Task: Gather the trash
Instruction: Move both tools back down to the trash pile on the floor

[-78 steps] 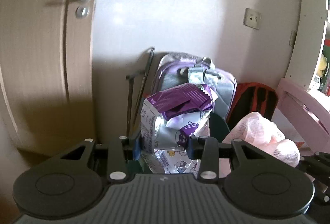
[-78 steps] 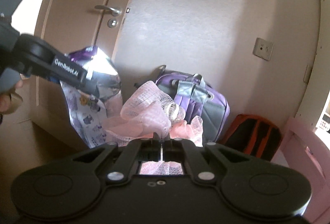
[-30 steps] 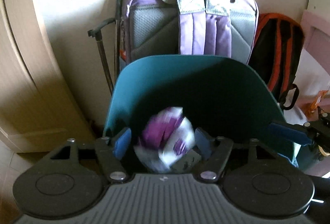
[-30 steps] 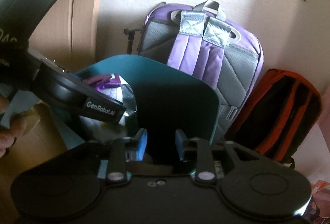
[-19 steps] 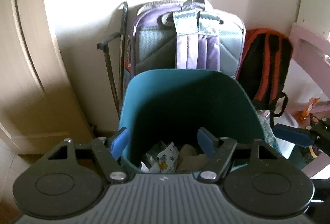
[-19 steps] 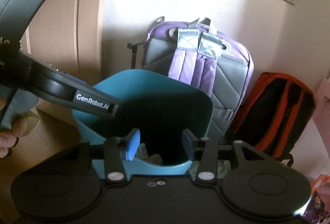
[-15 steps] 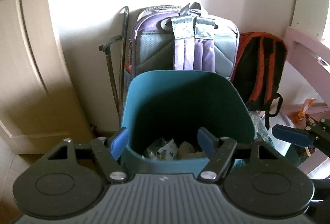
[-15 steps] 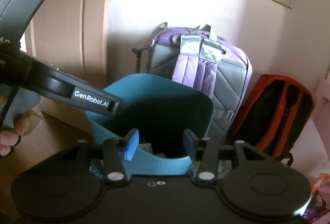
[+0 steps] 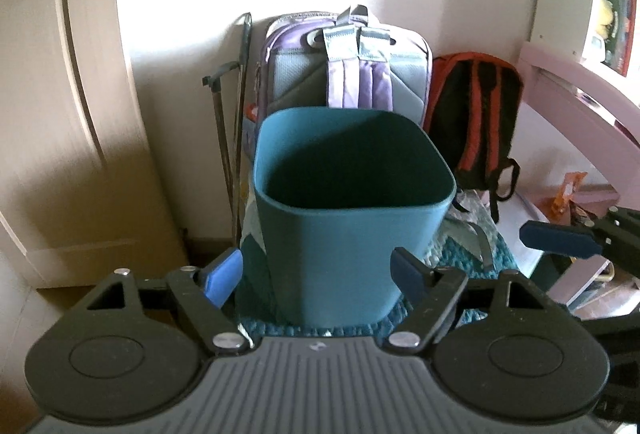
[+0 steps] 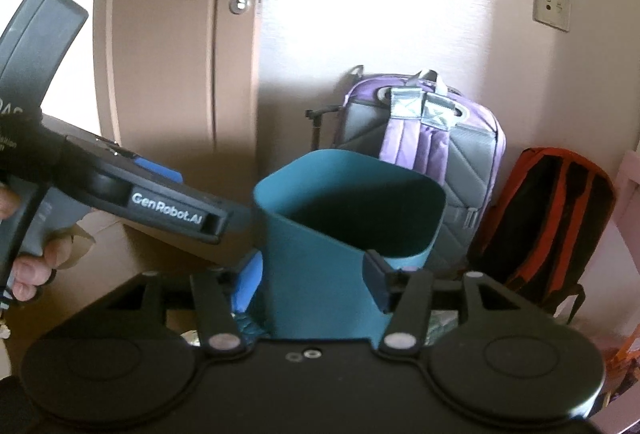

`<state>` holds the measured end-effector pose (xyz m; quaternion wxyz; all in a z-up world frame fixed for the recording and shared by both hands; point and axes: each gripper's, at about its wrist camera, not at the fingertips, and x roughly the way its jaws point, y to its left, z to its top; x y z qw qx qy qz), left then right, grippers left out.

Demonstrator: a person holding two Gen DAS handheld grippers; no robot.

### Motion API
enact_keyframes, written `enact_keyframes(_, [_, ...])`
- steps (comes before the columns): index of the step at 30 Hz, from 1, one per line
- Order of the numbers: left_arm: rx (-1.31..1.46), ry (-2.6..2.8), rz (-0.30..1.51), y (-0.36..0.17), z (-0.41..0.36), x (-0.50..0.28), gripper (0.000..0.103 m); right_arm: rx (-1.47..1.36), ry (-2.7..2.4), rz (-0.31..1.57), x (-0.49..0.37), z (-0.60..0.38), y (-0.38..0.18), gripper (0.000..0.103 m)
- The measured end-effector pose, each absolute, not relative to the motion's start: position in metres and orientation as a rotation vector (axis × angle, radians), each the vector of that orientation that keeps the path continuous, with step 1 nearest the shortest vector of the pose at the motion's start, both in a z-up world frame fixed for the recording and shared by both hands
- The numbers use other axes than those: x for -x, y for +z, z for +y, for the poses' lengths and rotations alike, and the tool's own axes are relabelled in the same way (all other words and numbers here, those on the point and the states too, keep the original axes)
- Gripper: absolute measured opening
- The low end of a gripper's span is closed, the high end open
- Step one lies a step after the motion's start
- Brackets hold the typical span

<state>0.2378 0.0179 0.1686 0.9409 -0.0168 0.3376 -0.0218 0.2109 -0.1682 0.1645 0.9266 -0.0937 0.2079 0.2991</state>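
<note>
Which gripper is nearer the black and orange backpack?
Right. The right gripper is beside the teal plastic bin on the side of the black and orange backpack; the left gripper is on the door side.

Both wrist views face teal bin [image 9: 344, 218] [image 10: 340, 234] close, slightly above — backpacks, door shared.

The right gripper [image 10: 316, 284] was spread wide with nothing between its fingers, framing a teal waste bin [image 10: 340, 262]. The left gripper [image 10: 168, 206] reached in beside the bin. A purple backpack [image 10: 424, 142] and an orange-black backpack [image 10: 548, 218] leaned against the wall behind.
</note>
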Motion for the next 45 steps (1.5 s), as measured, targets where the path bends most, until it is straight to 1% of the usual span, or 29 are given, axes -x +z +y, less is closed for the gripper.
enact_keyframes(4, [0.037,-0.057,0.695,0.158,0.022,-0.216,0.082,0.17,0.64,0.437,-0.196,-0.171,0.154,0.056])
enact_keyframes(8, [0.065,-0.054,0.701,0.139,0.027,-0.195,0.082,0.172,0.669,0.454,-0.183,-0.171,0.132,0.056])
enact_keyframes(12, [0.081,-0.052,0.732,0.112,0.031,-0.184,0.082,0.197,0.693,0.496,-0.175,-0.168,0.097,0.056])
enact_keyframes(17, [0.136,-0.05,0.815,0.062,0.041,-0.18,0.083,0.2,0.725,0.592,-0.175,-0.162,0.043,0.057])
enact_keyframes(20, [0.165,-0.039,0.892,0.022,0.047,-0.183,0.083,0.175,0.746,0.666,-0.18,-0.159,0.006,0.057])
enact_keyframes(21, [0.173,-0.03,0.912,0.01,0.049,-0.184,0.085,0.171,0.752,0.686,-0.181,-0.158,-0.006,0.057])
enact_keyframes(25, [0.253,0.038,1.017,-0.056,0.062,-0.188,0.086,0.174,0.761,0.786,-0.189,-0.15,-0.063,0.057])
enact_keyframes(31, [0.348,0.203,1.191,-0.15,0.078,-0.199,0.086,0.262,0.768,0.962,-0.195,-0.13,-0.15,0.057])
enact_keyframes(35, [0.448,0.323,1.346,-0.215,0.088,-0.207,0.086,0.297,0.778,1.052,-0.203,-0.118,-0.195,0.057])
enact_keyframes(45, [0.582,0.556,1.603,-0.347,0.095,-0.212,0.086,0.386,0.839,1.268,-0.211,-0.086,-0.297,0.057])
